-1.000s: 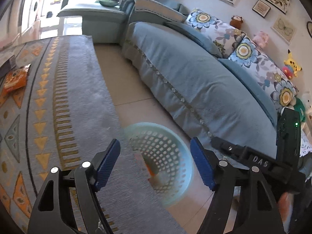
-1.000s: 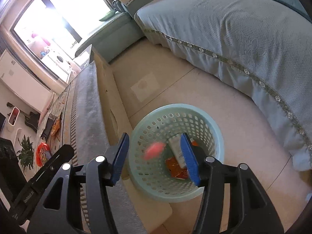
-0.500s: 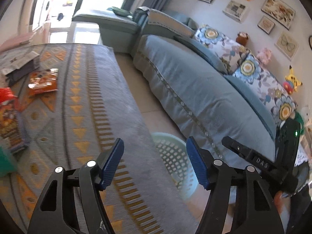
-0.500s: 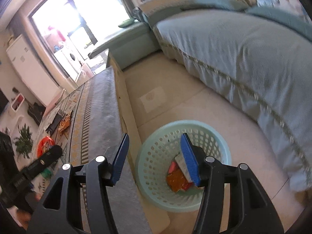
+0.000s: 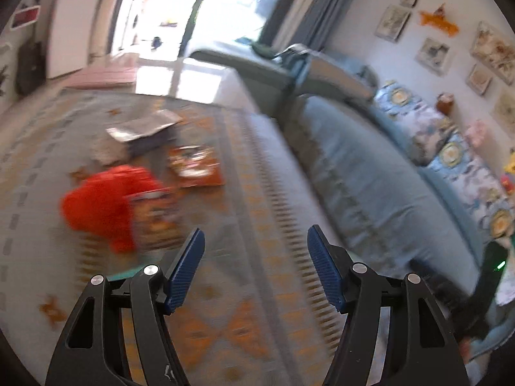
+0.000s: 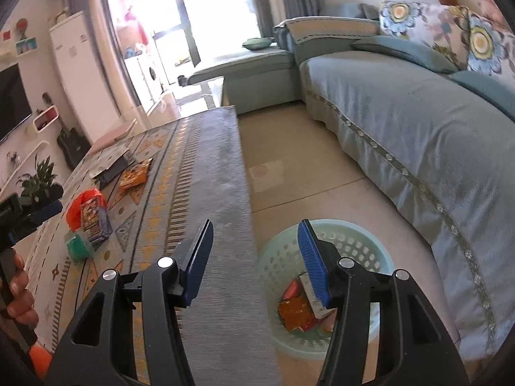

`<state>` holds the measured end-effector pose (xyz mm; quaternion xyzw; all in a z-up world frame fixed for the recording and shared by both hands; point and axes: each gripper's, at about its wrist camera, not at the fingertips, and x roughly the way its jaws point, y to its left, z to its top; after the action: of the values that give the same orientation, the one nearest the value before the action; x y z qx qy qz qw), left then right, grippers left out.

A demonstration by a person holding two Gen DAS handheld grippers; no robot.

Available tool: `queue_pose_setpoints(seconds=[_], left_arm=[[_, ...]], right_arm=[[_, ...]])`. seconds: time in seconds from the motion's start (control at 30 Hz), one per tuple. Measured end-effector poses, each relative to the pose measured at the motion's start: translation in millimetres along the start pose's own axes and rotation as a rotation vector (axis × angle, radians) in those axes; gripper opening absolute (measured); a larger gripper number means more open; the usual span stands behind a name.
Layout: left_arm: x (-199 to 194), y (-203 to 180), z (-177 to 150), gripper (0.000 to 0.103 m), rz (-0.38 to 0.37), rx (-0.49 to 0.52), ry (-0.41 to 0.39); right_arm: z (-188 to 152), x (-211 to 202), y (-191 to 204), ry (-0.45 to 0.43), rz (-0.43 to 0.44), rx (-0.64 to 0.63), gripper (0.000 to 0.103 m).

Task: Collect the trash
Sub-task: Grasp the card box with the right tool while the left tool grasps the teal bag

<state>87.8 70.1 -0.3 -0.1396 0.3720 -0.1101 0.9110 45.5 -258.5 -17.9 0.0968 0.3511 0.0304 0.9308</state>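
Note:
My left gripper (image 5: 256,267) is open and empty above the patterned table cloth (image 5: 251,289). Trash lies ahead of it to the left: a red plastic bag (image 5: 99,202) with a colourful packet (image 5: 154,222) on it, and an orange snack packet (image 5: 196,167) farther off. My right gripper (image 6: 254,257) is open and empty above the table's edge. The mint basket (image 6: 363,251) stands on the floor below its right finger and holds several wrappers (image 6: 296,313). The right wrist view also shows the red bag (image 6: 84,204), the colourful packet (image 6: 95,222), the orange packet (image 6: 135,177) and a green object (image 6: 77,246).
A blue-covered sofa (image 6: 418,135) runs along the right, with a strip of tiled floor (image 6: 289,173) between it and the table. Dark booklets (image 5: 145,135) lie at the table's far end. The left gripper (image 6: 35,212) and the hand holding it show at the left of the right wrist view.
The left gripper has swung left from the basket towards the trash on the table. The right gripper has lifted and tilted up from the basket. A pink item has dropped into the basket.

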Motion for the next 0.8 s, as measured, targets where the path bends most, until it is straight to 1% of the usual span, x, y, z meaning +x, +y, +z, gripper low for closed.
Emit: queue_pose_setpoints(seconds=[0.07,0.13,0.27,0.33,0.4,0.43,0.5,0.57,0.67,0.8], left_arm=[[-3.5,21.3,1.3,0.065,0.022,-0.009,0.019],[-9.7,51.6,1.1,0.065,0.034,-0.056,0.026],[-12.4,97.0,-0.1,0.066,-0.02,-0.151,0.046],[-8.7,108.4,-2.1,0.066,-0.038,-0.158,0.063],[0.0,107.4,-6.1,0.066,-0.062,-0.111,0.103],[5.9,105.2,-9.5,0.066,-0.068,-0.063,0.135],[15.4,101.3,-14.9,0.069,-0.057,0.01,0.165],[24.6,102.0,-20.9,0.07,-0.055,0.046,0.187],[32.6,102.2,-24.5,0.07,-0.08,0.058,0.195],[37.7,94.7,-27.4,0.068,-0.065,0.131,0.177]], right_arm=[[2.7,3.1,8.5,0.006,0.021,-0.003,0.051],[7.1,6.6,19.5,0.014,0.031,-0.007,0.051],[14.9,8.9,46.7,0.007,0.081,-0.021,0.051],[17.4,12.8,64.1,0.016,0.118,-0.03,0.051],[17.8,20.3,89.4,0.026,0.149,-0.058,0.051],[17.0,24.9,102.0,0.035,0.165,-0.073,0.051],[15.3,33.0,121.9,0.053,0.182,-0.098,0.051],[12.2,41.2,139.1,0.07,0.191,-0.128,0.051],[7.4,49.8,154.2,0.089,0.186,-0.163,0.051],[1.3,57.8,159.8,0.105,0.186,-0.179,0.051]])
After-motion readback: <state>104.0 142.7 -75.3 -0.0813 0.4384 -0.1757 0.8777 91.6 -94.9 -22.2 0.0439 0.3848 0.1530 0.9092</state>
